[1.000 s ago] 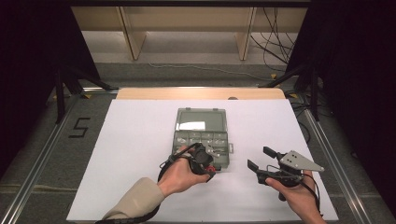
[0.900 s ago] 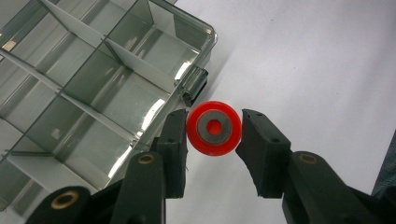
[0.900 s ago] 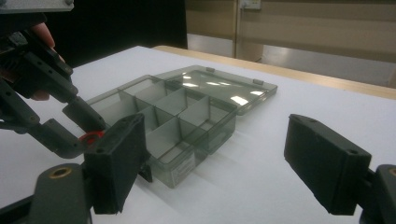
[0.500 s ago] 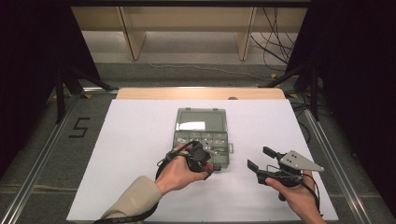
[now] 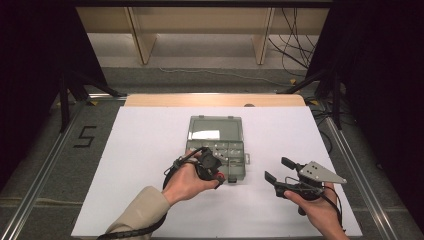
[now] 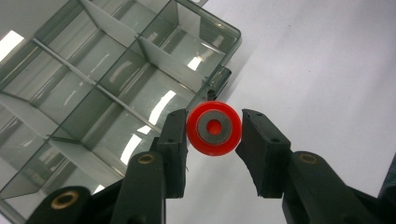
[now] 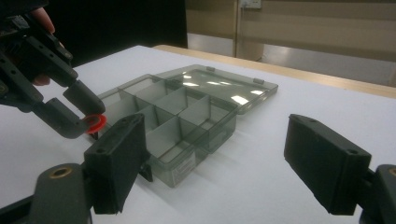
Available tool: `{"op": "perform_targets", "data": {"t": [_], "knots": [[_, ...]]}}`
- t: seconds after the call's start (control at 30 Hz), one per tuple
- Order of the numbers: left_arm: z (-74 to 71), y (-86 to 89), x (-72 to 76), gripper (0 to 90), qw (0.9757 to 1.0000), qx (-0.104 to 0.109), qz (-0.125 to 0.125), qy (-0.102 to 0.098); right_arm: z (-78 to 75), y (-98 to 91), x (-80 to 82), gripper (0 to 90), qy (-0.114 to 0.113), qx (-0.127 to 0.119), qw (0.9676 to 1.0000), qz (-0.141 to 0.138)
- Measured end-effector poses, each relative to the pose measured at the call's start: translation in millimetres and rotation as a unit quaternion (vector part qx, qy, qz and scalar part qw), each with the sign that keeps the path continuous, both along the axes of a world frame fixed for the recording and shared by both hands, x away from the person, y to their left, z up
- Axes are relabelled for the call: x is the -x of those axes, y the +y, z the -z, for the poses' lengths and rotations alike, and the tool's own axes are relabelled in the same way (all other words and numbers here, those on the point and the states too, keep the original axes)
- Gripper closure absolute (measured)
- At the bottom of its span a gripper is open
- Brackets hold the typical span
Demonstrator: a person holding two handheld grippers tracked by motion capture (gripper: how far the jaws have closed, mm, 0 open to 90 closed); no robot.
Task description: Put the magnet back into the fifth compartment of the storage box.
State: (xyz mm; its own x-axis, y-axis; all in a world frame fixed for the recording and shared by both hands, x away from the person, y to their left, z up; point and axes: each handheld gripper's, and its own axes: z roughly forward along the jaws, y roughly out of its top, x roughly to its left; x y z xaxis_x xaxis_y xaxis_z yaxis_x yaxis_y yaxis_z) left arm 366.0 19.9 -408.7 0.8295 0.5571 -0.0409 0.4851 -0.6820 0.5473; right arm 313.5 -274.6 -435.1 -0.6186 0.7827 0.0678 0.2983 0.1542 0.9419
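Nearest, at the bottom of the high view, 2 hands on a white table [image 5: 140,150]. On the right, the right gripper [image 5: 278,170], jaws wide open with nothing between them, resting low over bare table, well apart from the box. On the left, the left gripper [image 5: 218,172], just at the near edge of the box. Seen along its own jaws, the left gripper [image 6: 214,135] squeezing a small red ring [image 6: 214,128] by its round rim, 1 pad on each side, with a grey middle and a tiny red hole. Same red ring [image 7: 95,123] seen from the other gripper, held just in front of the near corner of the box, a bit above the table. Probably very light, hard and smooth, so likely to slip or flip if squeezed off-centre; best held just like this, across the outer rim, flat and level. Next out, the grey see-through box [image 5: 216,155], with thin walls cutting it into many little cups, all looking empty. Likely light and easy to push along the table, so a soft touch needed when dropping the ring in. Farther still, the open lid [image 5: 215,128] lying flat behind the box. Beyond that, the wooden edge [image 5: 215,100] of the table and dark floor with cables [image 5: 295,45].
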Motion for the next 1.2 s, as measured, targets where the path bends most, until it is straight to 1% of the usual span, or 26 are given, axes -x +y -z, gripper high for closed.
{"op": "perform_targets", "data": {"t": [0.03,0.17,0.2,0.23,0.27,0.3,0.37,0.5,0.53,0.6,0.63,0.67,0.7,0.73,0.77,0.83,0.87,0.9,0.93,0.97,1.0,1.03,1.07,1.1,1.13,1.2], "knots": [[-0.2,0.5,-0.4,62.1,1.0,0.002,-0.001,0.0,0.0,0.0,0.0,21.7,0.001,0.0,1.0,0.0],[-2.0,3.5,-2.6,62.1,1.0,-0.002,-0.006,0.001,-0.3,-0.1,0.4,21.7,0.004,-0.001,1.0,0.0],[-2.0,3.8,-2.9,62.1,1.0,0.002,-0.008,0.001,-0.3,-0.1,0.4,21.7,0.004,-0.001,1.0,0.0],[-2.6,4.7,-3.2,62.1,0.9999,-0.001,-0.012,0.004,-0.3,-0.1,0.4,21.7,0.005,-0.002,1.0,0.0],[-2.7,5.8,-3.9,62.1,0.9999,-0.002,-0.01,0.003,-0.3,0.0,0.4,21.7,0.005,-0.001,1.0,0.0],[-2.7,6.2,-4.2,62.1,0.9999,-0.001,-0.015,0.003,-0.3,0.0,0.4,21.7,0.004,-0.001,1.0,0.0],[-3.0,7.8,-5.7,62.1,0.9999,-0.005,-0.013,-0.001,-0.2,0.0,0.3,21.7,0.005,-0.001,1.0,0.0],[-3.7,10.1,-7.4,62.1,0.9998,-0.007,-0.017,0.0,-0.3,-0.1,0.4,21.7,0.005,-0.001,1.0,0.001],[-3.9,10.8,-8.1,62.1,0.9998,-0.007,-0.019,-0.001,0.0,-0.1,0.0,21.7,0.0,0.0,1.0,0.001],[-5.0,12.8,-9.1,62.1,0.9997,-0.009,-0.022,0.0,0.0,-0.2,0.0,21.7,0.0,0.001,1.0,0.001],[-5.0,13.9,-9.9,62.1,0.9997,-0.007,-0.021,-0.003,1.0,0.8,-0.8,21.7,-0.007,-0.007,0.9999,0.002],[-5.8,16.2,-11.5,62.1,0.9996,-0.006,-0.028,-0.005,1.7,1.6,-1.5,21.8,-0.01,-0.015,0.9998,-0.002],[-5.8,16.2,-11.5,62.1,0.9996,-0.006,-0.028,-0.005,1.7,1.4,-1.6,21.7,-0.01,-0.014,0.9998,-0.002],[-6.6,17.1,-11.6,62.1,0.9993,-0.01,-0.036,-0.003,1.7,1.4,-1.6,21.7,-0.01,-0.014,0.9998,-0.002],[-7.1,18.6,-12.8,62.1,0.9993,-0.013,-0.036,-0.003,2.0,2.0,-1.8,21.7,-0.008,-0.02,0.9998,-0.003],[-6.9,21.0,-14.4,62.1,0.9991,-0.014,-0.039,-0.001,1.5,1.6,-1.1,21.8,-0.005,-0.015,0.9999,0.001],[-7.0,22.6,-15.6,62.1,0.9991,-0.017,-0.038,-0.002,-0.4,-0.2,0.3,21.8,0.004,-0.001,1.0,0.001],[-6.7,23.3,-16.0,62.1,0.999,-0.015,-0.042,-0.001,1.0,0.8,-0.9,21.7,-0.007,-0.007,0.9999,0.002],[-6.8,24.6,-16.9,62.1,0.999,-0.017,-0.042,-0.002,1.8,1.6,-1.6,21.8,-0.01,-0.015,0.9998,-0.002],[-6.8,25.2,-17.4,62.1,0.999,-0.016,-0.043,-0.001,1.8,1.5,-1.7,21.7,-0.01,-0.014,0.9998,-0.001],[-6.7,26.0,-18.2,62.1,0.9989,-0.015,-0.043,0.0,1.5,1.6,-1.3,21.8,-0.006,-0.016,0.9999,-0.001],[-7.1,26.9,-18.6,62.1,0.9989,-0.017,-0.043,-0.002,0.2,0.4,-0.1,21.7,0.001,-0.005,1.0,0.002],[-7.2,27.4,-19.1,62.1,0.9989,-0.016,-0.044,-0.001,-0.3,-0.2,0.3,21.7,0.004,-0.001,1.0,0.001],[-7.7,29.0,-19.9,62.1,0.9988,-0.018,-0.046,-0.002,1.5,1.6,-1.2,21.8,-0.005,-0.016,0.9999,-0.001],[-7.7,29.0,-19.9,62.1,0.9988,-0.018,-0.046,-0.002,1.5,1.6,-1.2,21.8,-0.005,-0.016,0.9999,-0.001],[-7.8,30.7,-21.1,62.1,0.9986,-0.02,-0.049,-0.003,2.4,2.0,-2.2,21.7,-0.013,-0.019,0.9997,-0.002]]}}
